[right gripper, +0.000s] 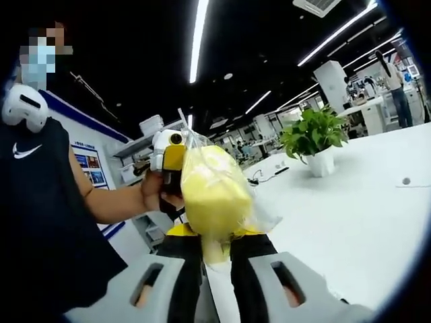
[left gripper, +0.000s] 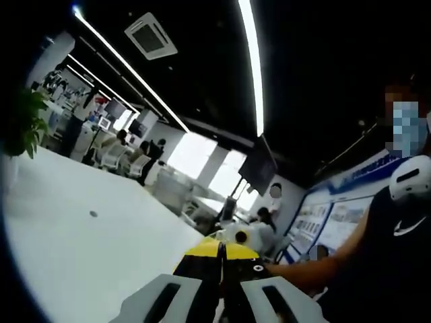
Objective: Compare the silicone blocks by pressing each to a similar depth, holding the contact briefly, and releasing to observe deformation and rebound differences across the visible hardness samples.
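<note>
The right gripper [right gripper: 217, 259] pinches a bagged yellow silicone block [right gripper: 214, 192]; the left gripper [right gripper: 168, 158] faces it.

I see long ceiling light strips [left gripper: 252, 64] glaring against a dark ceiling — the white table [left gripper: 81, 249] below comes up bright, nearly washed out. Both views bend strongly toward their edges. The yellow bag [right gripper: 214, 192] looks soft and overexposed — distant desks stay blurry.

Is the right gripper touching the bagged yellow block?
Touching. In the right gripper view, the right gripper's fingers close on the lower end of the yellow block in its clear bag, which is pinched between them with no gap.
</note>
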A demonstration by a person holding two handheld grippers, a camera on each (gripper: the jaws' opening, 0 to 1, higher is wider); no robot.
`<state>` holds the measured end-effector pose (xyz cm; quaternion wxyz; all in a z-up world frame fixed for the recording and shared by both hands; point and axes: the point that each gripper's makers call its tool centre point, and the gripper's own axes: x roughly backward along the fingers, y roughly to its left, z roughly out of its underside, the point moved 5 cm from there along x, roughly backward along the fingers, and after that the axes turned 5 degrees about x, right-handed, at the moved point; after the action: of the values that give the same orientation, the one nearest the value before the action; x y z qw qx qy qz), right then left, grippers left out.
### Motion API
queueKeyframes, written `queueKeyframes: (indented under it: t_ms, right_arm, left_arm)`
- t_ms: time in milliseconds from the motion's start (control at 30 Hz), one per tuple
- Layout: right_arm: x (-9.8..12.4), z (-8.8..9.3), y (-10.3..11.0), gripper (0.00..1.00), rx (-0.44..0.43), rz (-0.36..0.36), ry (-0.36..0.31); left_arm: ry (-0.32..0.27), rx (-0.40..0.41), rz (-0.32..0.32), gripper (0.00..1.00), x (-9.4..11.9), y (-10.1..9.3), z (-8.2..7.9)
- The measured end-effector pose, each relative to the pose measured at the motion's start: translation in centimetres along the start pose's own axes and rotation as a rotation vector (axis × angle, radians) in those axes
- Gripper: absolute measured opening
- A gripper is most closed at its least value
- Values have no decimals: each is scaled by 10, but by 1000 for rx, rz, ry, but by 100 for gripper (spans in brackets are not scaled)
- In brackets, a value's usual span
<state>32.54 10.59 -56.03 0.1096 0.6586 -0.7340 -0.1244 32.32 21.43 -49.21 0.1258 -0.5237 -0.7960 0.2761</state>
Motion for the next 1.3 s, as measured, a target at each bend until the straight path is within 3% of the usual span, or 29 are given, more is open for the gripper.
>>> queueKeyframes:
  t_ms: [1300]
  right_arm:
    - [4, 1, -2, 0, -59, -7, 95]
  left_arm:
    - [28, -30, -33, 0, -3, 7, 3]
